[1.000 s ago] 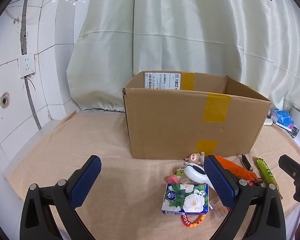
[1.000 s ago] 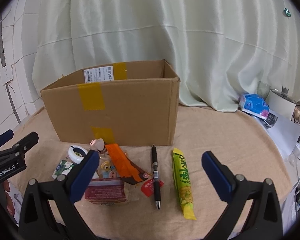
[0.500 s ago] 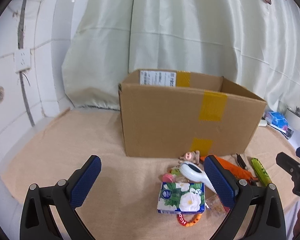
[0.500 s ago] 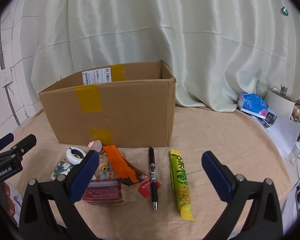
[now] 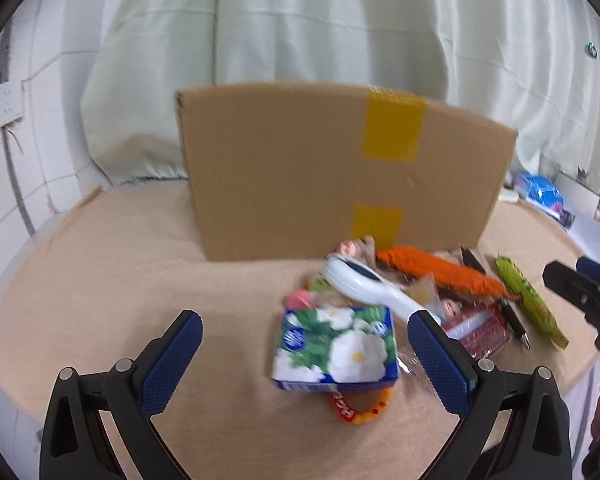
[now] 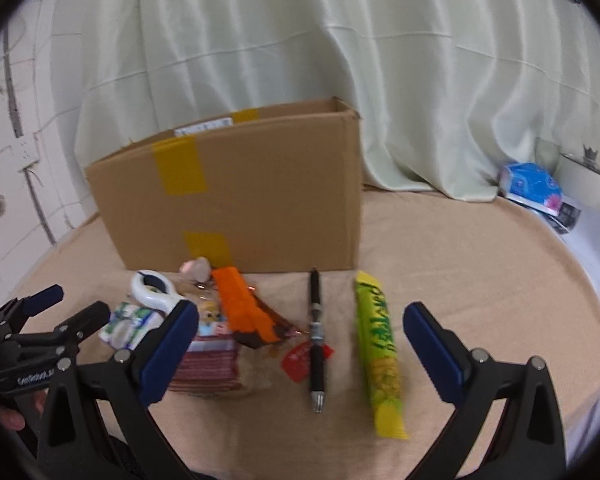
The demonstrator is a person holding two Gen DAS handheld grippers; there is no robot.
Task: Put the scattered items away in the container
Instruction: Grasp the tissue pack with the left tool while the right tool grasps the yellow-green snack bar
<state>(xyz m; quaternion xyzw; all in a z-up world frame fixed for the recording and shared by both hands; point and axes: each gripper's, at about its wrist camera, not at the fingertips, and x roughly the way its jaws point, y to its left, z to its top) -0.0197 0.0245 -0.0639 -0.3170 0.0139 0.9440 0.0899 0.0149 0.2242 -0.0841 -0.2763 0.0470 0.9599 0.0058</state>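
Right ahead of the wide-open left gripper [image 5: 304, 354] sits the flowery blue-green tissue pack [image 5: 337, 350], right gripper [image 6: 301, 342] also open, farther off.

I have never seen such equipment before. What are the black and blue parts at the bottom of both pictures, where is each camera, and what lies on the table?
Those are two hand-held grippers; a person carries one in each hand. Each picture comes from a camera mounted on one gripper, looking forward along its fingers. The left gripper and right gripper are both open and hold nothing. On the beige cloth stands a cardboard box. Before it lie scattered items: a flowered tissue pack, a white handled tool, an orange item, a black pen and a yellow-green snack packet.
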